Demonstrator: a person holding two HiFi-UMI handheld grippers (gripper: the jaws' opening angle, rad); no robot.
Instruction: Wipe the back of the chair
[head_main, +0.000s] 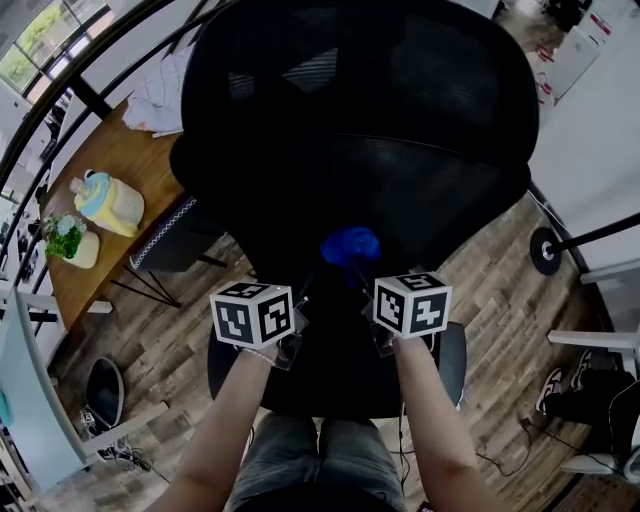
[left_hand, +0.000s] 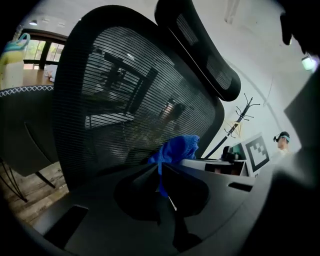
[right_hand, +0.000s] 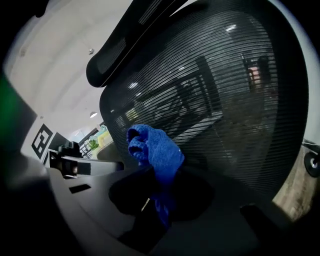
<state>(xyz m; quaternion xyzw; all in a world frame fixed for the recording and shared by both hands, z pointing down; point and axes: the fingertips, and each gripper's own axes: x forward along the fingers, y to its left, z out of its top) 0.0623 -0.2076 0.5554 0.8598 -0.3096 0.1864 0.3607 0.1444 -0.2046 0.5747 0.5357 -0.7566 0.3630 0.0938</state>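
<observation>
- Right gripper view: the right gripper (right_hand: 161, 187) has its fingers clamped on a bright blue terry cloth (right_hand: 154, 150). The cloth bunches up above the fingertips, close up to the black mesh back of the office chair (right_hand: 225, 90).
- Left gripper view: the left gripper (left_hand: 161, 175) has its fingers drawn together, with a thin strip of the same blue cloth pinched between them. The bulk of the cloth stands just past the tips, in front of the mesh. The curved black headrest (left_hand: 200, 50) rises above.
- Head view: both grippers sit side by side at the lower part of the chair back, with the cloth between and just ahead of them.
- To the left, beyond the chair, a wooden counter (head_main: 110, 165) carries a yellow bottle with a pale blue top (head_main: 108, 200) and a small potted plant (head_main: 68, 240).
- Brown wood-plank floor (head_main: 500, 320) lies beneath.
</observation>
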